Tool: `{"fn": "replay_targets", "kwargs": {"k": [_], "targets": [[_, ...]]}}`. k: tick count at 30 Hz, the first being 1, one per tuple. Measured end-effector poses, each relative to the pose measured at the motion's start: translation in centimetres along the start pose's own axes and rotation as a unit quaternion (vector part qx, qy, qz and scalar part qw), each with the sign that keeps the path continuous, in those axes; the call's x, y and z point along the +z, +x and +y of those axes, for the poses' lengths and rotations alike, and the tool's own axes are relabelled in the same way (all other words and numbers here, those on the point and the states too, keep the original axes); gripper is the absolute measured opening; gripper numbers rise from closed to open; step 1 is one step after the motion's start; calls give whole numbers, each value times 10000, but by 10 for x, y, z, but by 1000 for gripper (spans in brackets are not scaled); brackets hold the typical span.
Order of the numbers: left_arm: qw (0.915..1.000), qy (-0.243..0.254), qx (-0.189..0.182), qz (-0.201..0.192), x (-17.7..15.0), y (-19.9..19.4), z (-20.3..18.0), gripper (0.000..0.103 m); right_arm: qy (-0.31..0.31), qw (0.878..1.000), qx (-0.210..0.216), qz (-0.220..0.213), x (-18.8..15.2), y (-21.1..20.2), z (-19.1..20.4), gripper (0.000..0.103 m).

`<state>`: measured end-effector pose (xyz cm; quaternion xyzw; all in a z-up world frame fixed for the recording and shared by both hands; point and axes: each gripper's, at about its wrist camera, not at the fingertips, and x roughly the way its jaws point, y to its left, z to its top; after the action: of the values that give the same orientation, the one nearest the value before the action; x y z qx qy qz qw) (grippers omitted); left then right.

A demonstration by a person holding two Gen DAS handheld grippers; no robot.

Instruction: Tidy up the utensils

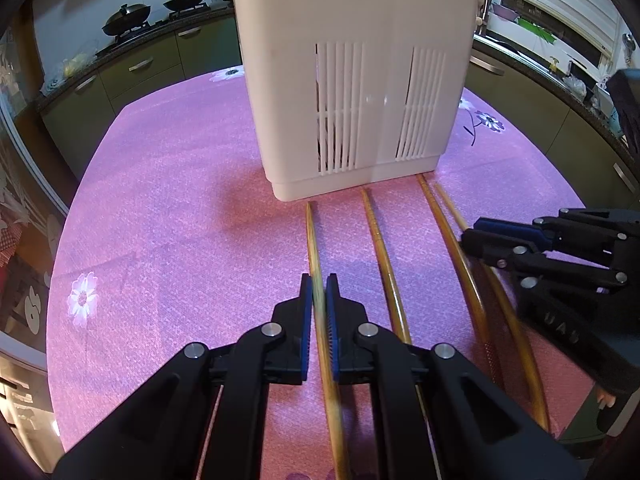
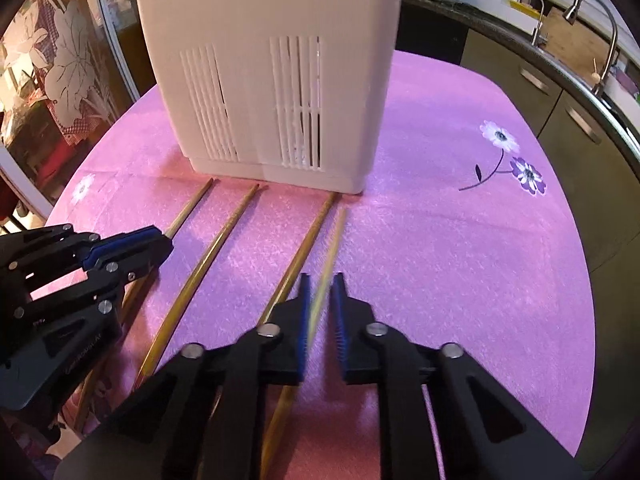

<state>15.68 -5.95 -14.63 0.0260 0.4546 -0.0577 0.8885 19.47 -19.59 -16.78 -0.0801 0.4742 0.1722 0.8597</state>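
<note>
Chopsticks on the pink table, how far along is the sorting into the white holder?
Done: none visibly moved. In hand: left gripper is shut on the leftmost chopstick; right gripper closes around the rightmost chopstick. Left: two middle chopsticks lie before the white holder.

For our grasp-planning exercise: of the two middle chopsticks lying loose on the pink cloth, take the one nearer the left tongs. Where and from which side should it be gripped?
Grip the chopstick on its bare mid-shaft, from above, with the fingers either side across its width. It lies flat, thin and long, tip towards the white holder, with clear cloth on both sides there.
</note>
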Motion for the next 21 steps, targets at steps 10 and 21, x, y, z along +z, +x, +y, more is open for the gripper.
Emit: {"fn": "replay_targets", "kwargs": {"k": [10, 21], "targets": [[9999, -41, -117, -1, 1, 0, 4, 7, 368, 9987, 282, -232, -2, -19, -28, 6], [9995, 82, -179, -244, 9, -21, 2, 7, 792, 9907, 582, -940, 3, -76, -56, 6]]}}
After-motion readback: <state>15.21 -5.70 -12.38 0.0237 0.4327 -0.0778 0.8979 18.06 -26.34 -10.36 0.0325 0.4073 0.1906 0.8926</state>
